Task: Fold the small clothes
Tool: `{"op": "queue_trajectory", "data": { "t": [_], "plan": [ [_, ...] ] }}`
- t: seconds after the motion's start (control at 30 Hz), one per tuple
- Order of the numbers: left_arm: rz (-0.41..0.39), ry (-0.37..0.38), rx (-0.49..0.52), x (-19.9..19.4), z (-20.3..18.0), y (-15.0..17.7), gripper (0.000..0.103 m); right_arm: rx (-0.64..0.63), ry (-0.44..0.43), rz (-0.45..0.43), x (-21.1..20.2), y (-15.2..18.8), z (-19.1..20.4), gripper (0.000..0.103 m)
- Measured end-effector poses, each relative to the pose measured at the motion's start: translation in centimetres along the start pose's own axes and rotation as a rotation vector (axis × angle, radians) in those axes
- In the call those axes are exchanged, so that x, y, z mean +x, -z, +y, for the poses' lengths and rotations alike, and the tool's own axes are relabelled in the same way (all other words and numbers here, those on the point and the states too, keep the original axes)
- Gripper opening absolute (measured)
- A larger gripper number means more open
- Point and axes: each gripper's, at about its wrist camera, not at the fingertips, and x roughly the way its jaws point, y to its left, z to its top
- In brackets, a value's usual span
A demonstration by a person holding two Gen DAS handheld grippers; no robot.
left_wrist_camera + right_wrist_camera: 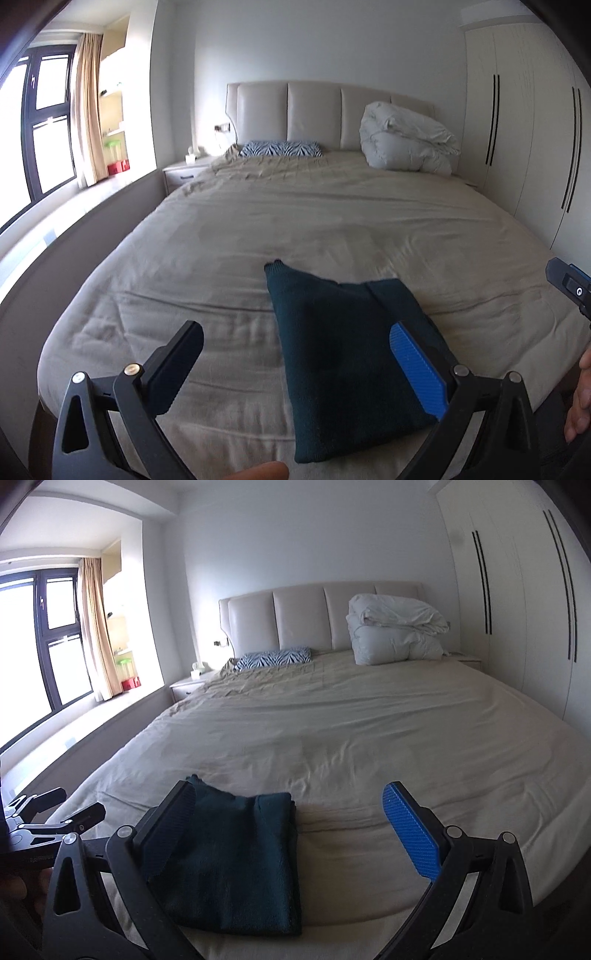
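A dark teal garment (pixel 347 354) lies folded into a flat rectangle on the beige bed (pixel 295 221) near its foot edge. It also shows in the right wrist view (pixel 240 864). My left gripper (pixel 295 363) is open and empty above the bed, its blue right finger over the garment's right side. My right gripper (pixel 291 834) is open and empty, its dark left finger over the garment's left edge. The left gripper's fingers (pixel 55 812) show at the far left of the right wrist view. Part of the right gripper (pixel 570 288) shows at the right edge of the left wrist view.
A white folded duvet (pixel 406 142) and a zebra-print pillow (pixel 280 148) lie by the padded headboard (pixel 314 110). A nightstand (pixel 184 173) stands left of the bed. White wardrobe doors (pixel 524 122) line the right wall. A window (pixel 40 122) with a curtain is at the left.
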Motion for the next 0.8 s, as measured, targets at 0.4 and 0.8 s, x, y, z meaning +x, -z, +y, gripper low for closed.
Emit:
{"op": "queue_trajectory", "data": {
  "t": [0.4,0.8],
  "plan": [
    [0.173,-0.001,-0.027,2.9,0.1,2.9,0.103,-0.009,0.035,0.212,6.2,4.6,0.8,0.103],
    [0.221,-0.007,-0.056,4.3,0.7,3.9,0.103,-0.019,0.039,0.298,7.6,6.2,1.2,0.103]
  ]
}}
